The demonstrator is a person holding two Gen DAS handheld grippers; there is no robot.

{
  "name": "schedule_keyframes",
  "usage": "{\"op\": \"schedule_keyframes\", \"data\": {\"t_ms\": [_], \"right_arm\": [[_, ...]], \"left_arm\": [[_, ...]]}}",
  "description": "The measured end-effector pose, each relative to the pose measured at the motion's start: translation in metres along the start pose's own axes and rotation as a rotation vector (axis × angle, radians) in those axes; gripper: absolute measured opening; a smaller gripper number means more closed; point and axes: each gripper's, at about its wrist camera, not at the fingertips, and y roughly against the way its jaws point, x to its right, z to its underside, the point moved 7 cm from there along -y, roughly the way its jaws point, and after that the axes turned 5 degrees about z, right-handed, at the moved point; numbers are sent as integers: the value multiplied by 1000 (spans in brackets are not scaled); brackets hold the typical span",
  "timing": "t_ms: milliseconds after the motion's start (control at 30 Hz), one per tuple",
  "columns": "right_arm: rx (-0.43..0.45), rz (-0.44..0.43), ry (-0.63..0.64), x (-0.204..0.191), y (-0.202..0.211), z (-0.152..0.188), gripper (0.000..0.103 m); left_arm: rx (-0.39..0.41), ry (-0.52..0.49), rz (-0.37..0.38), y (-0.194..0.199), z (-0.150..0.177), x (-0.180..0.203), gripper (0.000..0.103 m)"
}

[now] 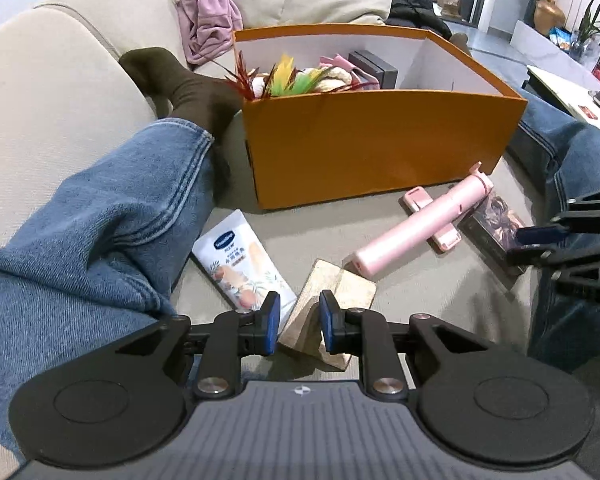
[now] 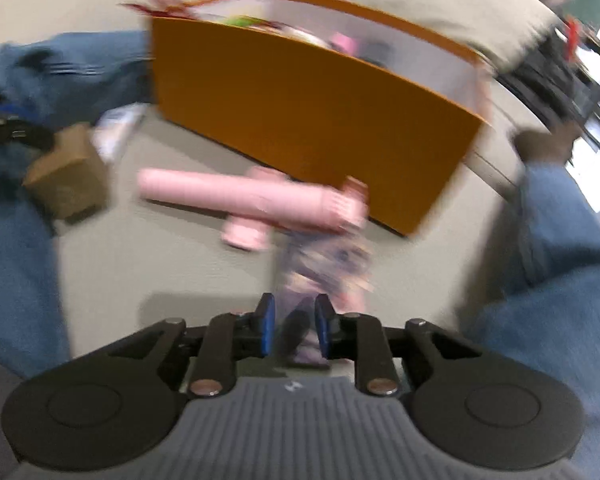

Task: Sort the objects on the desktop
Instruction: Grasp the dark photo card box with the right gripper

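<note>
An orange box (image 1: pixel 364 144) stands on the grey sofa seat, holding feathers, a rope toy and a dark case. In front of it lie a white Vaseline tube (image 1: pixel 244 264), a tan cardboard box (image 1: pixel 328 312), a pink selfie stick (image 1: pixel 420 224) and a dark patterned card box (image 1: pixel 492 232). My left gripper (image 1: pixel 299 326) has its jaws on either side of the tan cardboard box's near corner. My right gripper (image 2: pixel 295 330) is around the near end of the patterned card box (image 2: pixel 324 268); that view is blurred. The right gripper also shows in the left wrist view (image 1: pixel 540 236).
My legs in blue jeans (image 1: pixel 100 232) lie on both sides of the objects. Beige sofa cushions (image 1: pixel 40 100) rise at the left and back, with a pink garment (image 1: pixel 208 16) on them. A low white table (image 1: pixel 568 84) stands at the far right.
</note>
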Motion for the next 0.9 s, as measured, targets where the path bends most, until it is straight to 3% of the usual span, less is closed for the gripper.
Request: {"op": "schedule_keyframes", "data": {"t_ms": [333,500,600,633,733,833,900], "right_arm": [[83,-311,194,-102,-29,-47,24],[76,-325,221,-115,-35,-50,24],[66,-332,213,-113,-36,-49,24],[68,-332,212,-114,-35,-49,24],[88,-303,254,-116,-33,-47,23],[113,-304,288,-118,-31,-45,13],[148,-291,329,-119,-28,-44,12]], "left_arm": [[-24,-29,12,1,12,7,24],[-32,-198,9,2,22,19,27],[-52,-299,2,-1,26,27,57],[-63,-329,4,-3,27,30,61],[-90,-381,-8,-11,29,34,61],[-110,-415,-30,-17,31,34,61],[-120,-429,-23,-19,33,33,61]]}}
